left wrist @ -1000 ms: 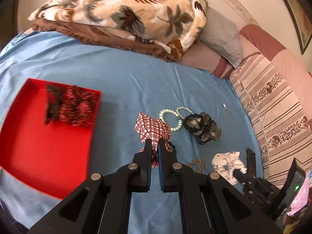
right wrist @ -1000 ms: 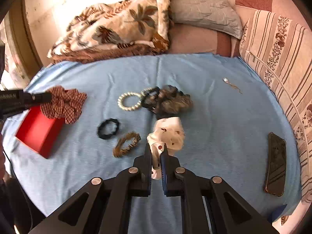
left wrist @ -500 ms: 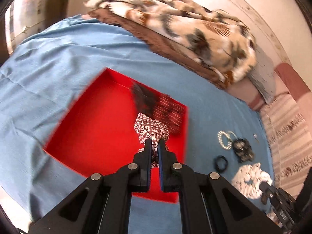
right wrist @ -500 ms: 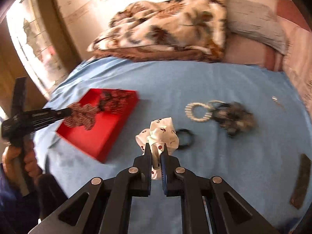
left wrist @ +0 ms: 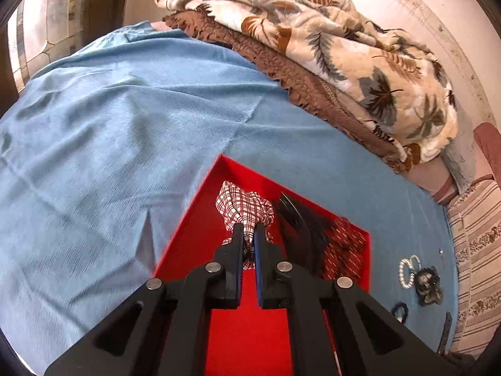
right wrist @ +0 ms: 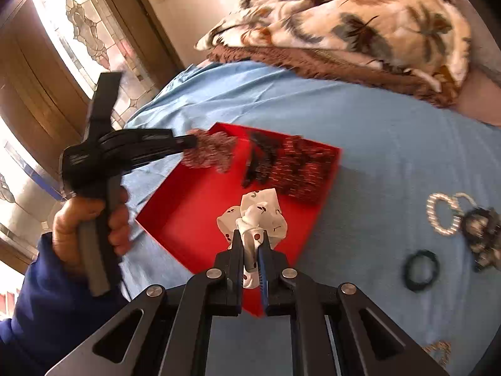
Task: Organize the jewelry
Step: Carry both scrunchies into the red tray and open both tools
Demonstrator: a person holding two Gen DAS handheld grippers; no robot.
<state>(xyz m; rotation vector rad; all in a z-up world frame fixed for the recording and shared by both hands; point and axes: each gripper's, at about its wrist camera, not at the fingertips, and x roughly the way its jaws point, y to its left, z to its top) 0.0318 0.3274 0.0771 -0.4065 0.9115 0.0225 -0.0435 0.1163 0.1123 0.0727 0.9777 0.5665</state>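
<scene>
Your left tool (left wrist: 248,230) is closed tight on the red-and-white checked scrunchie (left wrist: 243,208), and it holds this scrunchie over the far corner of the red tray (left wrist: 188,238). From the right wrist view you can see the same left tool (right wrist: 188,141), blurred, at the far left corner of the tray (right wrist: 188,206), with your left hand (right wrist: 90,222) around its grey handle and a blue sleeve (right wrist: 47,307) behind it.

Your right tool (right wrist: 250,235) is also closed, on the white scrunchie with small dark red cherries (right wrist: 258,216). This one hangs over the near part of the tray.

Inside the tray, along its right side, a black hair piece (left wrist: 297,228) lies beside a dark red patterned scrunchie (left wrist: 343,247); they touch each other.

The tray sits on the blue bedsheet (left wrist: 109,131) of the bed, toward its left side. On the sheet to the right of the tray, well apart from it, you have a pearl bracelet (right wrist: 443,214), a dark frilly scrunchie (right wrist: 482,235) touching it, and a plain black hair tie (right wrist: 419,269) nearer to you. A brown braided band (right wrist: 441,349) shows only partly at the near right edge.

A leaf-print blanket (left wrist: 360,47) is piled at the far edge of the bed.
</scene>
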